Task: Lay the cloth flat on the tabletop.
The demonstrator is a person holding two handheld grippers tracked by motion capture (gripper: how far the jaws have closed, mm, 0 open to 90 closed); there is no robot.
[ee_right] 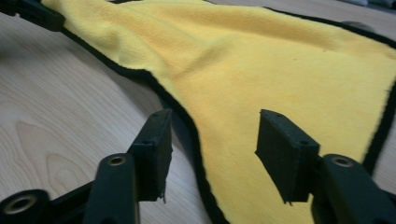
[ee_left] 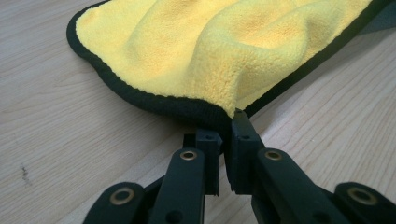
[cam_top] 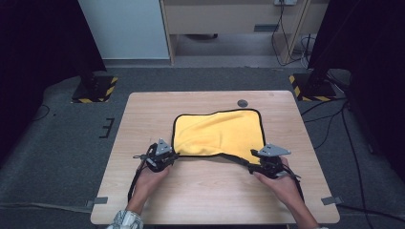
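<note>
A yellow cloth (cam_top: 219, 132) with a black hem lies spread on the wooden table (cam_top: 143, 119). My left gripper (cam_top: 168, 156) is at the cloth's near left corner. In the left gripper view its jaws are shut on the black hem of the cloth (ee_left: 196, 51), and the fabric bunches up just beyond the left gripper (ee_left: 227, 123). My right gripper (cam_top: 258, 160) is at the near right corner. In the right gripper view the right gripper (ee_right: 212, 133) stands open, one jaw over bare wood and the other over the cloth (ee_right: 280, 70), with the hem running between them.
A small dark round disc (cam_top: 242, 102) sits in the table near its far edge. Two stands with yellow-black striped bases (cam_top: 95, 88) (cam_top: 310, 86) flank the table's far corners. Cables (cam_top: 334, 119) trail across the grey floor at the right.
</note>
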